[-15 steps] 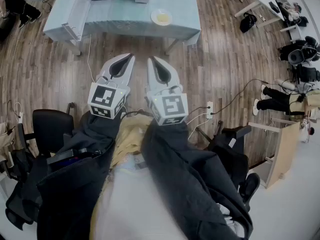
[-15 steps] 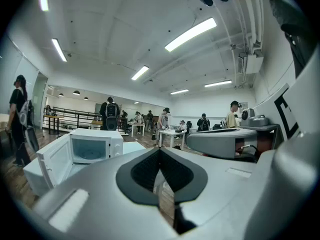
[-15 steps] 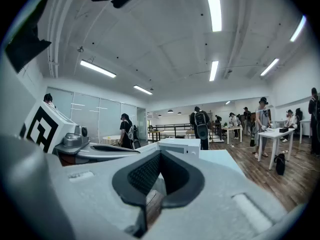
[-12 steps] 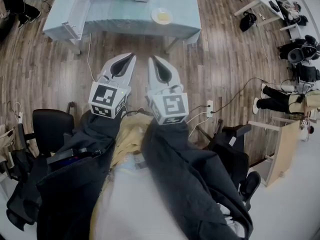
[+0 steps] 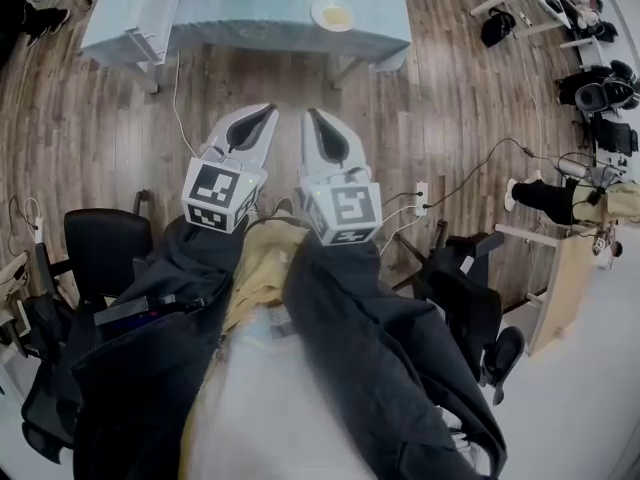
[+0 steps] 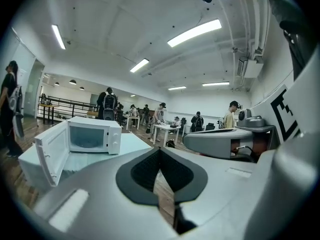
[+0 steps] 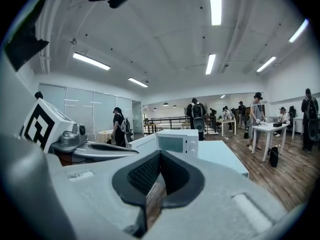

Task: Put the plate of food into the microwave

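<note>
Left gripper (image 5: pixel 263 117) and right gripper (image 5: pixel 312 120) closed, empty, well short of table (image 5: pixel 250 30); plate (image 5: pixel 333 13) sits near its front right corner, microwave (image 6: pixel 94 136) door open, presumably to receive it.

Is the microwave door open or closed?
Open. The microwave has its door swung out wide, so you can see inside.

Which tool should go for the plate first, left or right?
Right, probably. The plate sits toward the right end of the table, nearly straight ahead of the right tool. The left tool points more toward the open microwave. Both are shut, empty and well short of the table.
</note>
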The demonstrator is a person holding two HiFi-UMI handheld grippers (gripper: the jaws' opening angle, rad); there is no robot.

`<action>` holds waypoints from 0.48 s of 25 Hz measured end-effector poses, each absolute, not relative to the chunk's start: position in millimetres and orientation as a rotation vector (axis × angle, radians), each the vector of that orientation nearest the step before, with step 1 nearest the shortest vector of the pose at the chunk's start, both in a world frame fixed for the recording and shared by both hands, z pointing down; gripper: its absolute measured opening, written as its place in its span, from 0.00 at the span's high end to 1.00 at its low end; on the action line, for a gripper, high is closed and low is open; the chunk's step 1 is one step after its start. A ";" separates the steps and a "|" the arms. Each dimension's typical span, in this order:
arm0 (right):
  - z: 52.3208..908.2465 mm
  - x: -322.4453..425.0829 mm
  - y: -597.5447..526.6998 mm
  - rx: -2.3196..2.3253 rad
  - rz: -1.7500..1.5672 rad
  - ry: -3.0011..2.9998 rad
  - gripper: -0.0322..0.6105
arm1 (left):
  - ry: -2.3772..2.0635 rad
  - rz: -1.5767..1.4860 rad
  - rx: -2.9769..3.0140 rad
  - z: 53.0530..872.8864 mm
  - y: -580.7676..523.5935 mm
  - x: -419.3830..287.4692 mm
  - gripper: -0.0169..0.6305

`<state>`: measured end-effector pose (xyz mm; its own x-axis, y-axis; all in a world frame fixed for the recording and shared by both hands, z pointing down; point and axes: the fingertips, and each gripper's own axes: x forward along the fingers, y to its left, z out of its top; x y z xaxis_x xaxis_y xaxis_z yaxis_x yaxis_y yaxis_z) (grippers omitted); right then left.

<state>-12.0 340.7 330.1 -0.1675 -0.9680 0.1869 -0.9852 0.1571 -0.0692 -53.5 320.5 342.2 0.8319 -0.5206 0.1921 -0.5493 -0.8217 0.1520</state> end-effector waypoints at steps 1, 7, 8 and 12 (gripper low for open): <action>334.4 -20.2 339.5 1.960 0.277 -2.300 0.96 | -0.823 0.211 2.802 345.6 318.8 -62.4 0.98; 354.7 -55.7 332.3 1.947 0.346 -2.239 0.96 | -0.787 0.227 2.736 368.0 306.0 -99.3 0.98; 356.7 -55.0 331.5 1.947 0.353 -2.233 0.96 | -0.781 0.231 2.729 370.8 304.9 -98.7 0.98; 364.9 -46.7 323.7 1.953 0.383 -2.227 0.96 | -0.769 0.250 2.715 380.5 298.6 -92.3 0.98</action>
